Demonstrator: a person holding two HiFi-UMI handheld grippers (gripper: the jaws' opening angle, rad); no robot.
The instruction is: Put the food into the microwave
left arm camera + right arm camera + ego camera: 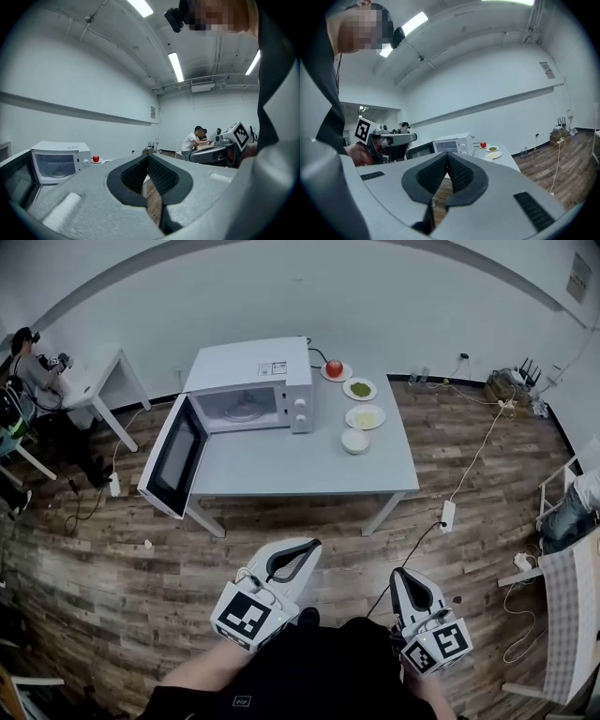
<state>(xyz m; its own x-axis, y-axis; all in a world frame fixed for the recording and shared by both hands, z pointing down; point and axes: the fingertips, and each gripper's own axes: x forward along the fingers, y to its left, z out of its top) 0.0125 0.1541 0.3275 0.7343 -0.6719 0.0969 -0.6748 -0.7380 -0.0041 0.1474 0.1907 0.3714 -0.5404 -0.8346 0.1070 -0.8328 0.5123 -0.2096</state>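
Head view: left tongs [312,544] and right tongs [397,574] pressed together, empty, well short of counter [281,465]; spread them before reaching a plate [366,417].

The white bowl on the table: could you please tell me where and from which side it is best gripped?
Probably the near rim of the white bowl, pinched across its wall, coming from the front edge of the table. It stands upright and open-topped, and a plate lies close behind it, so the front looks freest.
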